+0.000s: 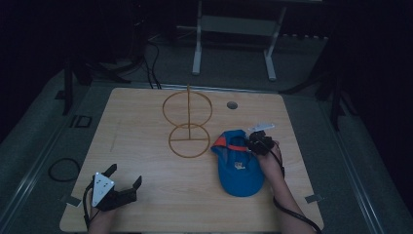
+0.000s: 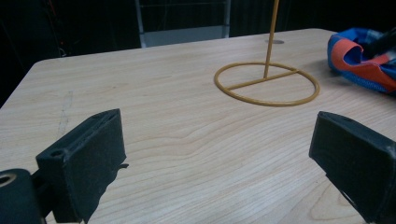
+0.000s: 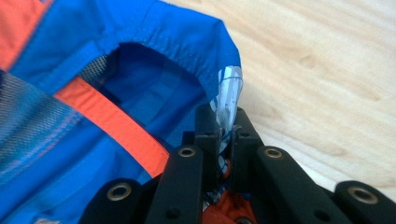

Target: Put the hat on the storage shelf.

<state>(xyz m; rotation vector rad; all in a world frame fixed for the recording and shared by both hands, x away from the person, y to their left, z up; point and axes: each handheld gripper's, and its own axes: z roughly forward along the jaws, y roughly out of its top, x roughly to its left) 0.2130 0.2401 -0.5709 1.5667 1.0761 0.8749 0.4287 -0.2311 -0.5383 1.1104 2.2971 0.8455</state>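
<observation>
Cap lies on the surface right of the stand, its rim pinched by the right gripper fingers; left gripper fingers spread, idle. Likely next: lift it toward the stand, keeping grip

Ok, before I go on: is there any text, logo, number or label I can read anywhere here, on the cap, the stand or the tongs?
None can be read.
Blue cap: a small pale patch on the crown, too small and blurred to read.
Cap's inner tag, pinched in the right tongs: faint marks, not legible.
Wire stand, wooden table, left tongs: no lettering visible.
</observation>
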